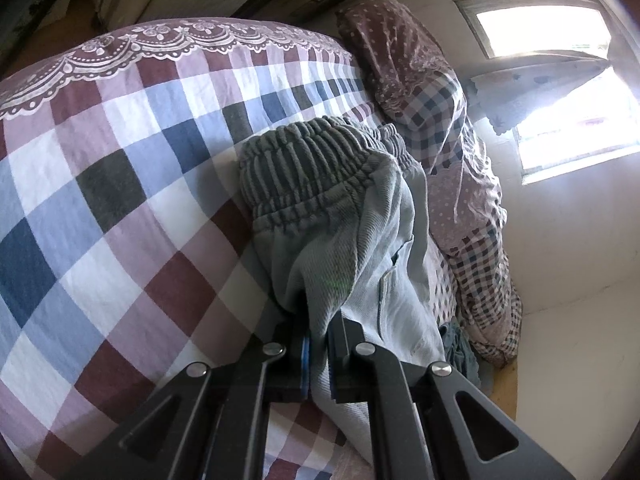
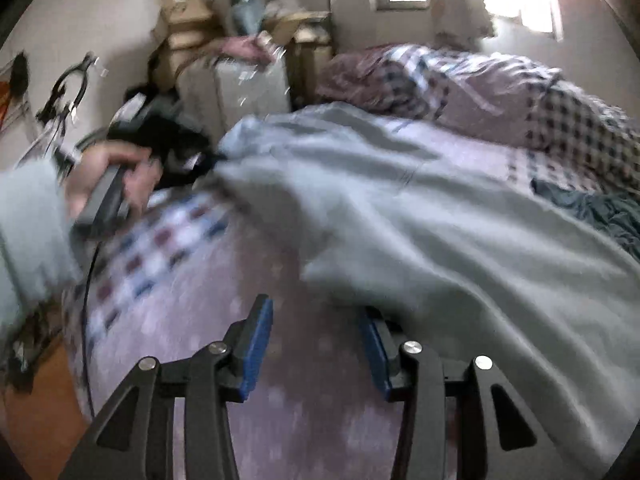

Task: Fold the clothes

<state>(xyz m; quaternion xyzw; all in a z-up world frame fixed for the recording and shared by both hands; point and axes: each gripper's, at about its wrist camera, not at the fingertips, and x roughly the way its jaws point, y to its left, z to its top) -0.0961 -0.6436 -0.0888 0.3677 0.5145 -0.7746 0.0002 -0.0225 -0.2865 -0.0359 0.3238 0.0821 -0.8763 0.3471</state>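
Light blue-grey trousers with a gathered elastic waistband lie on the checked bedspread. My left gripper is shut on a fold of the trousers near the waist. In the right wrist view the same trousers spread across the bed, blurred by motion. My right gripper is open, its blue pads apart, with the cloth's edge lying over the right fingertip. The left hand and its gripper show at the left, holding the trousers' far end.
A rumpled checked and dotted quilt is heaped along the wall side of the bed. A dark teal garment lies beside the trousers. Boxes and a suitcase stand past the bed. Bright windows are behind.
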